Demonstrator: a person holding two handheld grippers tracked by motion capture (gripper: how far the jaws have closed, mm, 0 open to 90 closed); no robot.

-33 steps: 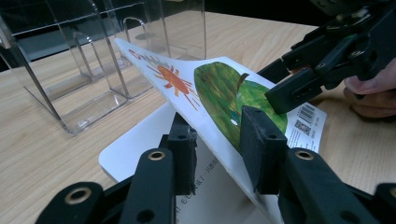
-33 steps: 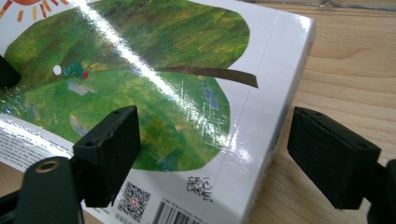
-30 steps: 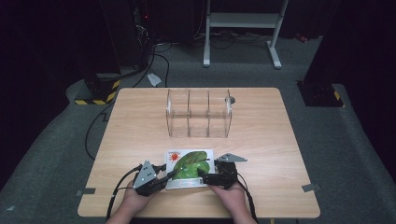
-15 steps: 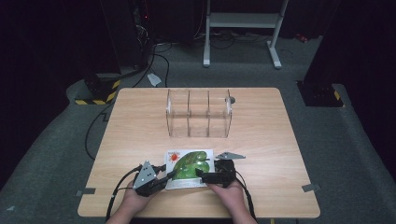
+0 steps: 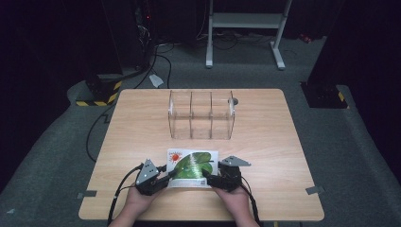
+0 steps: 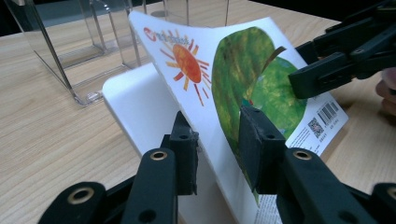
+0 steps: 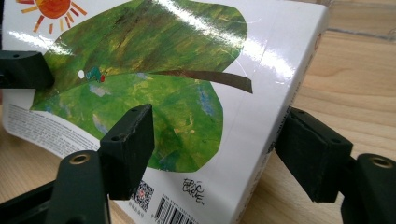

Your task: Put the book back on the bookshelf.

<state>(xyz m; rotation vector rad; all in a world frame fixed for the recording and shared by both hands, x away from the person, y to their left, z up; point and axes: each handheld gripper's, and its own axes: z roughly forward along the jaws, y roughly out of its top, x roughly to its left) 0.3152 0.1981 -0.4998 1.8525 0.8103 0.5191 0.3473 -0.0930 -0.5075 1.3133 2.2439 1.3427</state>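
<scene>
A picture book (image 5: 191, 163) with a green leaf and an orange sun on its cover lies near the table's front edge. My left gripper (image 5: 172, 174) is shut on the cover's edge and holds the cover (image 6: 252, 70) raised and curved over the white page (image 6: 135, 102) beneath. My right gripper (image 5: 206, 176) straddles the book's spine side (image 7: 280, 93). One jaw is over the cover, the other beside the spine; they have just been closing and I see no firm grip. In the left gripper view, the right gripper (image 6: 322, 60) hovers over the leaf.
A clear acrylic organiser (image 5: 201, 115) with three compartments stands mid-table behind the book, close to it in the left gripper view (image 6: 70, 46). A small round object (image 5: 235, 100) lies behind it. The wooden table (image 5: 132, 127) has bare room on both sides. A metal stand (image 5: 246, 21) is beyond.
The right gripper has edged slightly in toward the book's right edge. The left gripper and the raised cover have stayed put.
</scene>
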